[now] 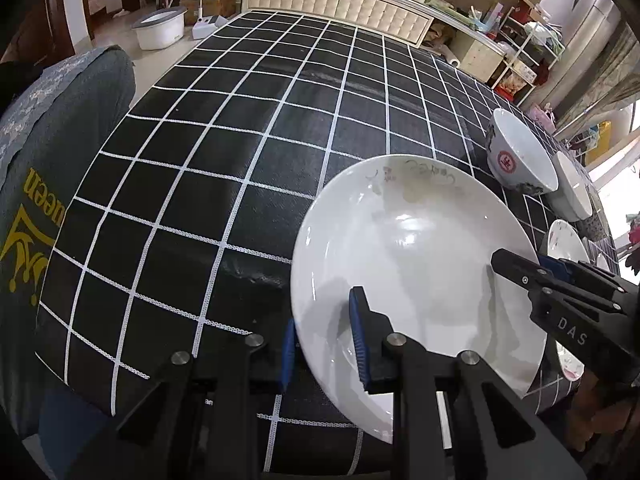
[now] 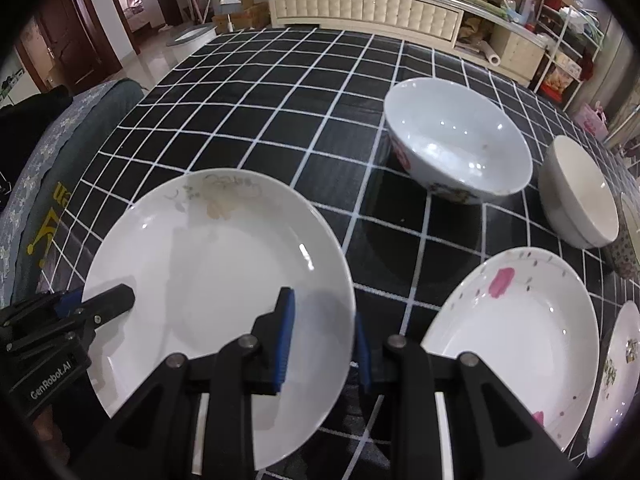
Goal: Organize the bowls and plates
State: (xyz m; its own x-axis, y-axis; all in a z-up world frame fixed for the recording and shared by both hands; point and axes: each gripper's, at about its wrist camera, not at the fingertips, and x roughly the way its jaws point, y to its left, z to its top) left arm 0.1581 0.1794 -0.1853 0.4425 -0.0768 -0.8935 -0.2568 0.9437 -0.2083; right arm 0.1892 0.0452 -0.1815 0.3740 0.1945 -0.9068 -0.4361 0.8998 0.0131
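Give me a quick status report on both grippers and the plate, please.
Left gripper and right gripper both shut on white plate, opposite rims. Pink-flowered plate sits close beside it.

Left hand-held gripper (image 1: pixel 324 340) and right hand-held gripper (image 2: pixel 324 340), both angled downward, jaws clamped narrow.

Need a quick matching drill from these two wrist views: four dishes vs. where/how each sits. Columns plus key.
Things:
1. large white plate
2. bowl with red emblem
3. plain cream bowl
4. plate with pink blotches

States:
A. far right, beside the patterned bowl
B. rim pinched on two sides by left claw and right claw
C. flat on the checked cloth, right of the right claw
D. behind the held plate, near table centre

Pairs: 1-B, 2-D, 3-A, 4-C
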